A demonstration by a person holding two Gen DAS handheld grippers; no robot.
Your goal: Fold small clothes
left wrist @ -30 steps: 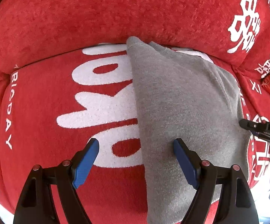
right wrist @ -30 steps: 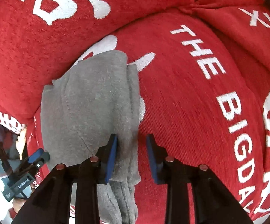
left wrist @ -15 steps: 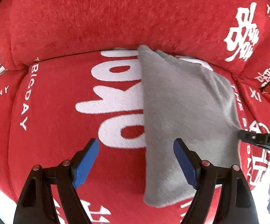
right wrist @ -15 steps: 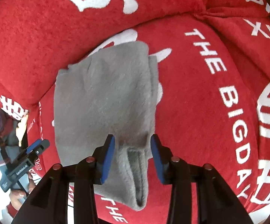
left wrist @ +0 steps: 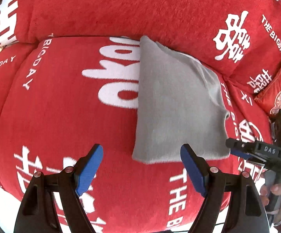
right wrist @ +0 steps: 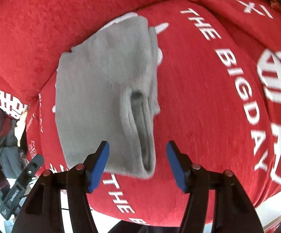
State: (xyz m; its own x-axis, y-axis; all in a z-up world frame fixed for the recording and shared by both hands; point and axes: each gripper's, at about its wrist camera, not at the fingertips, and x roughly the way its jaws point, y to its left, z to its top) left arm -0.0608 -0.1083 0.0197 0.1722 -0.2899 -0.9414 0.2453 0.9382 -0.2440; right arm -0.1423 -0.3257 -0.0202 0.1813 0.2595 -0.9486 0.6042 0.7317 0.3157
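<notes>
The soft grey fleece garment (left wrist: 177,104) lies folded into a neat oblong on the red sofa cover with white lettering (left wrist: 62,120), its far end against the back cushion. The left gripper (left wrist: 141,172) stands wide and empty on its left. The right gripper (right wrist: 137,163), jaws opening, hangs free over the near edge. The fold looks finished; next would be to draw clear or tidy the loose right-hand layers.

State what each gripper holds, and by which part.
Nothing. The left gripper is open and empty; the right gripper's jaws are opening, clear of the grey garment.
</notes>
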